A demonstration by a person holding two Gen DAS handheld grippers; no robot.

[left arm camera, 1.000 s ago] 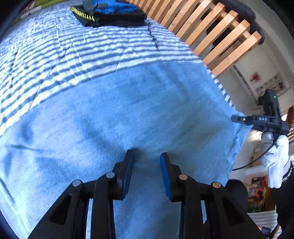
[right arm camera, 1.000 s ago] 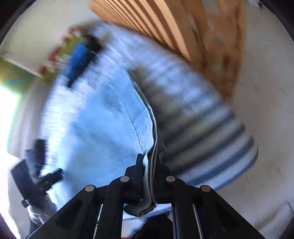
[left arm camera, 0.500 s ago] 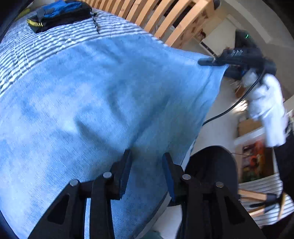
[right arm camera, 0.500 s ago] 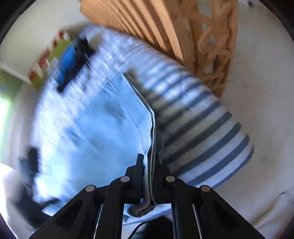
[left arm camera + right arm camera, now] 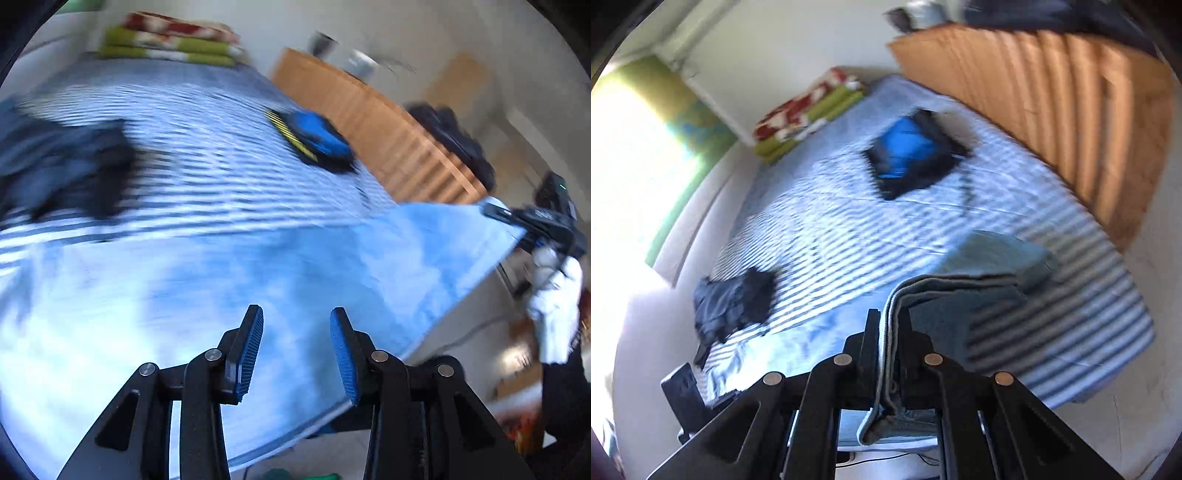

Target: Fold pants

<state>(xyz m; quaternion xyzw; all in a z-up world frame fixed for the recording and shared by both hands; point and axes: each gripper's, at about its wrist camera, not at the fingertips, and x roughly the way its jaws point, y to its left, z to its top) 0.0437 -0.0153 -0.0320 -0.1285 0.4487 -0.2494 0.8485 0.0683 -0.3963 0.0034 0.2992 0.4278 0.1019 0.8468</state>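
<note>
Light blue denim pants [image 5: 229, 280] lie spread over the striped bed, their right corner lifted toward the upper right. My left gripper [image 5: 297, 347] hovers open above the near part of the cloth, nothing between its blue pads [image 5: 341, 350]. In the left wrist view my right gripper [image 5: 517, 218] holds that raised corner at the far right. Seen from the right wrist, my right gripper [image 5: 888, 332] is shut on a doubled edge of the pants [image 5: 964, 284], and the cloth folds over ahead of it.
A blue and black folded item [image 5: 912, 155] lies mid-bed and a dark garment [image 5: 735, 299] at the left. Red and green folded bedding [image 5: 809, 114] sits at the far end. A wooden slatted frame [image 5: 1071, 103] runs along the right. A white-sleeved arm [image 5: 554, 314] shows at the far right.
My right gripper has raised its edge of the pants and carried it over the bed, so the cloth now doubles over. My left gripper has tilted up and stays open.
</note>
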